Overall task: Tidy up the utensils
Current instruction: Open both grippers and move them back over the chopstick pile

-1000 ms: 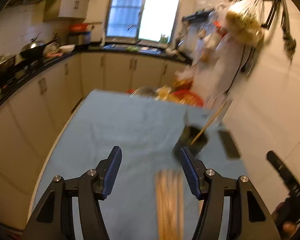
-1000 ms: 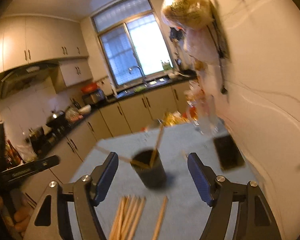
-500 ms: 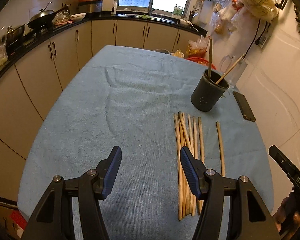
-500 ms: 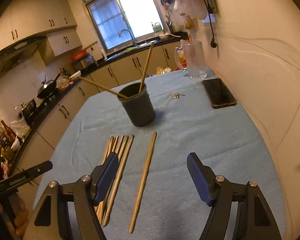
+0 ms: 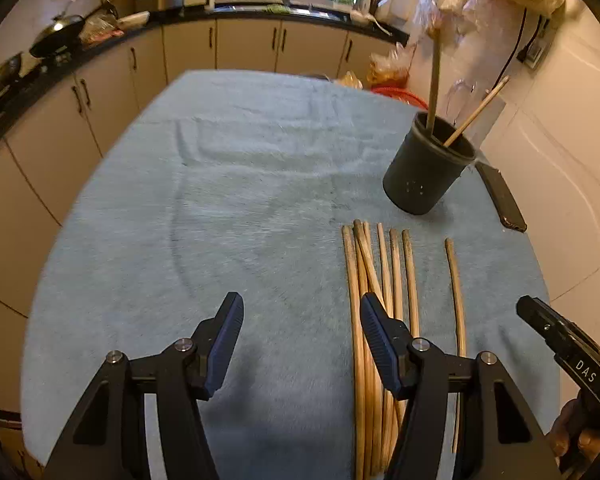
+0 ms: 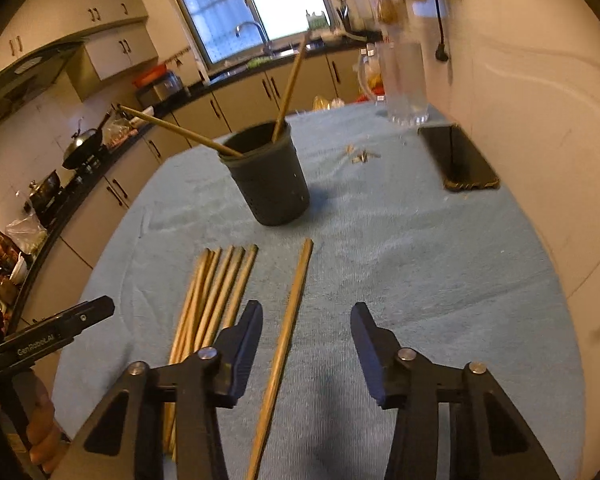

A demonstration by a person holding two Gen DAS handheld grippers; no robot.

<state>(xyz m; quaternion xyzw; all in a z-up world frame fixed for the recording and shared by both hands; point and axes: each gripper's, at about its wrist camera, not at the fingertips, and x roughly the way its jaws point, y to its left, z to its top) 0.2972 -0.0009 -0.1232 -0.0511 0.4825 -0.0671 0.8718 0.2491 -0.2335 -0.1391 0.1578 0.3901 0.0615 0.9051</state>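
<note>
A dark utensil cup (image 5: 426, 170) (image 6: 266, 178) stands on the blue table cloth (image 5: 240, 200) with two wooden chopsticks leaning in it. A bundle of several chopsticks (image 5: 376, 280) (image 6: 216, 292) lies flat in front of the cup. One single chopstick (image 5: 456, 300) (image 6: 286, 336) lies apart to their right. My left gripper (image 5: 300, 336) is open and empty, low over the cloth, its right finger above the bundle. My right gripper (image 6: 306, 344) is open and empty, with the single chopstick lying between its jaws.
A black phone (image 5: 502, 198) (image 6: 458, 160) lies by the wall at the right. A glass mug (image 6: 404, 80) stands behind it. Small metal bits (image 6: 362, 155) lie near the cup. Cabinets and a counter (image 5: 100, 52) ring the table's left and far sides.
Both grippers have tilted down and moved lower and closer to the chopsticks. The right gripper now straddles the single chopstick. Nothing on the table has moved.
</note>
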